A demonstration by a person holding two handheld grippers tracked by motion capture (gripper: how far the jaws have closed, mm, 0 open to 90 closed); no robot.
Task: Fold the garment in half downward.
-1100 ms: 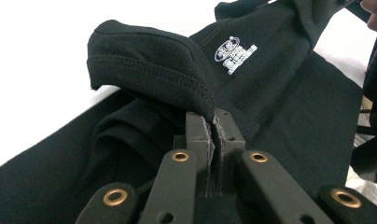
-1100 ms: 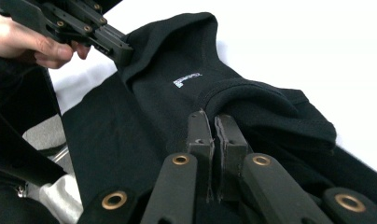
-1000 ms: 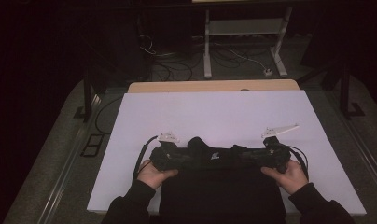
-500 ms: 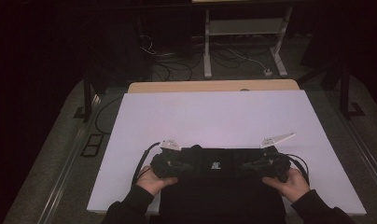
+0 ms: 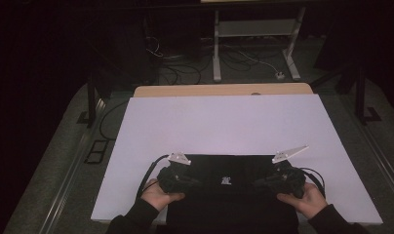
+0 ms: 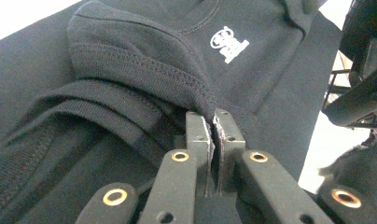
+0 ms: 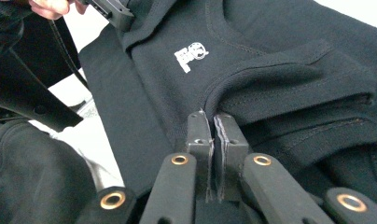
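Black garment lower, folded, white logo up.

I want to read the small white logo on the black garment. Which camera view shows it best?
The left gripper view: the white logo is large and sharp on the black garment. The right gripper view shows it about as near, also tilted. The high view shows it as a tiny blurred mark.

The white board lies bare across the frame's middle and upper part; the black garment blocks the bottom centre.
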